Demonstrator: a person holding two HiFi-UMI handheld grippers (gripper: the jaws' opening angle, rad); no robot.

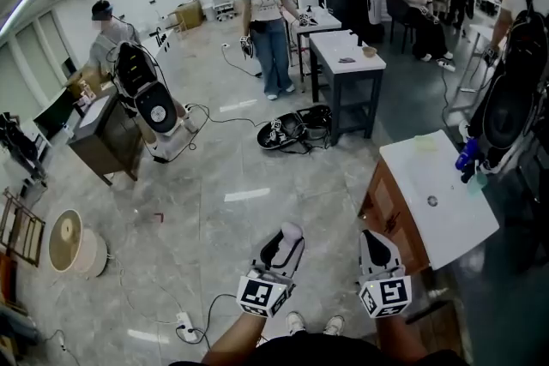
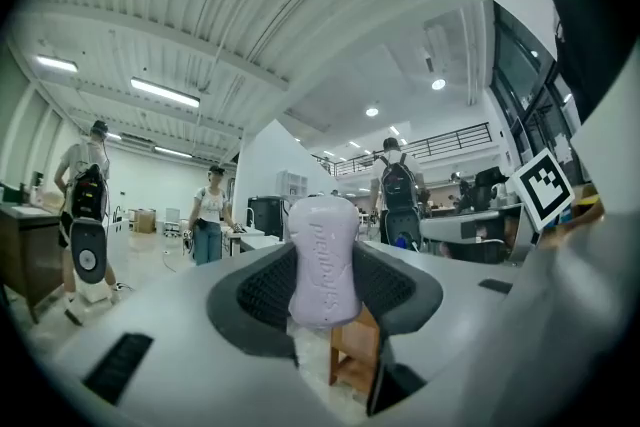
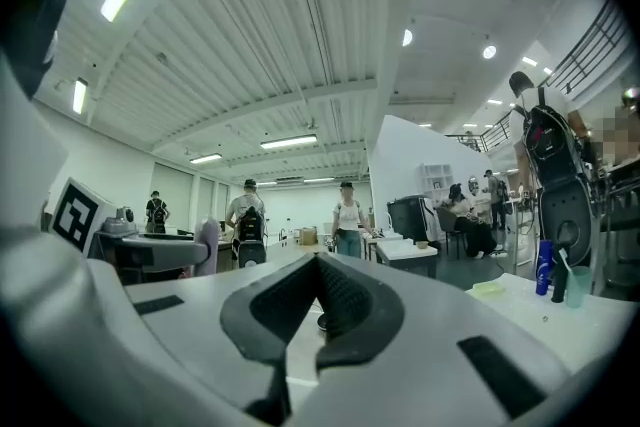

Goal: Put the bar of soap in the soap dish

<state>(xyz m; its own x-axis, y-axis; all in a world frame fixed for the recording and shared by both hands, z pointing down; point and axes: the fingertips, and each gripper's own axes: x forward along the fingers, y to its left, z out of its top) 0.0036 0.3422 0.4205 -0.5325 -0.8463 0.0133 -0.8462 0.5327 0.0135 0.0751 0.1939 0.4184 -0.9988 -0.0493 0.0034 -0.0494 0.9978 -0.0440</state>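
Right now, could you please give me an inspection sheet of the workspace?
Surface: white sink counter at the right, mostly bare.
Job's things: soap in the left gripper; pale green dish on the counter, away from the soap.
Clutter: blue bottle and cup at the counter's far edge.
Grippers: left gripper shut on the soap; right gripper shut, nothing in it.
Cables: power strip on the floor just ahead; loose cable farther off.
Surroundings: people standing about, table beyond.
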